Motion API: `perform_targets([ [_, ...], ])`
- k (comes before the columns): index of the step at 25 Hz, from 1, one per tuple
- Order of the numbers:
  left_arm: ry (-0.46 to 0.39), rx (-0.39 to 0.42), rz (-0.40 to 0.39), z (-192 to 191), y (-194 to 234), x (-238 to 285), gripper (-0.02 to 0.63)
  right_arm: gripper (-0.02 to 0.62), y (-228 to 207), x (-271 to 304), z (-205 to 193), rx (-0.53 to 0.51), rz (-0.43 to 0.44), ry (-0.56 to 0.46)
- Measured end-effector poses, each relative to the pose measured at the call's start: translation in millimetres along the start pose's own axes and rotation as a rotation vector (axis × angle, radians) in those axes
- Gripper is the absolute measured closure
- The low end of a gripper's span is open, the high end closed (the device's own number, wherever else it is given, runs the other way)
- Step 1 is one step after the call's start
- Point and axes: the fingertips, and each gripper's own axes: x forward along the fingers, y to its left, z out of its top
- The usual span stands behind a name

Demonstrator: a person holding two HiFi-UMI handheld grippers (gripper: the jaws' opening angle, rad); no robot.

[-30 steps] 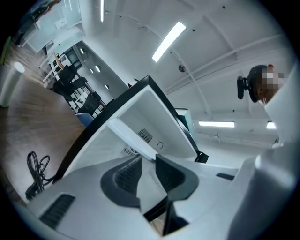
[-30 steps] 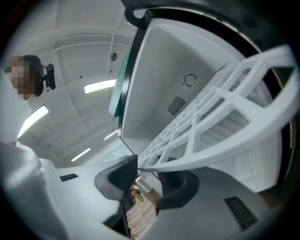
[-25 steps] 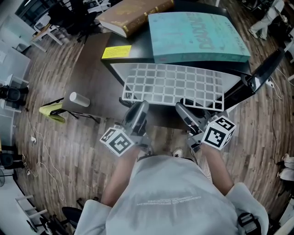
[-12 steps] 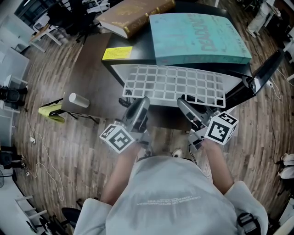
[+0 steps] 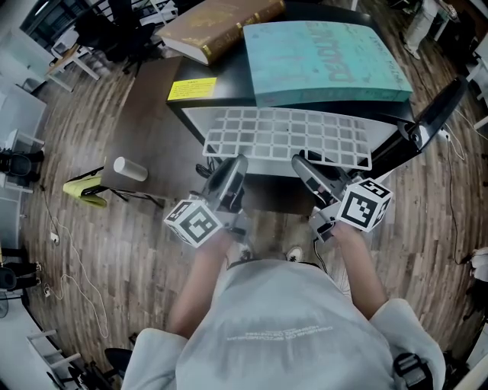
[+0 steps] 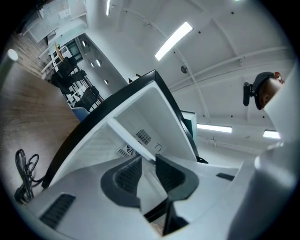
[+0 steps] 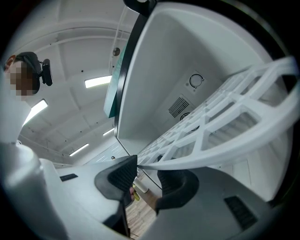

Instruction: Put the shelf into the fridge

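The white plastic grid shelf [image 5: 288, 139] lies straight ahead, its long axis crosswise. The left tongs [image 5: 235, 163] grip its near edge; the right tongs [image 5: 302, 163], just opened wider, straddle it loosely.

One shelf [image 5: 286, 139]; one fridge [image 5: 229, 90]; two grippers: left gripper [image 5: 235, 166], right gripper [image 5: 302, 163]; one brown book [image 5: 217, 23]; one teal box [image 5: 320, 61]; one yellow label [image 5: 192, 89]; one white cylinder [image 5: 130, 168], left.

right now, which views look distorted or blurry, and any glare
Head view: sharp, evenly lit, floor bends at the edges. Left gripper view: strong fisheye, dark corners, bright ceiling light. Right gripper view: fisheye too, the shelf soft close to the lens.
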Motion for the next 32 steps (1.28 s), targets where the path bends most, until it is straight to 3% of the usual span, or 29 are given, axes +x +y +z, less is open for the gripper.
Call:
perform_targets([
  [32, 0.037, -0.046, 0.042, 8, 16, 33, 0.511, 0.436, -29, 20, 20, 0.013, -0.100, -0.081],
])
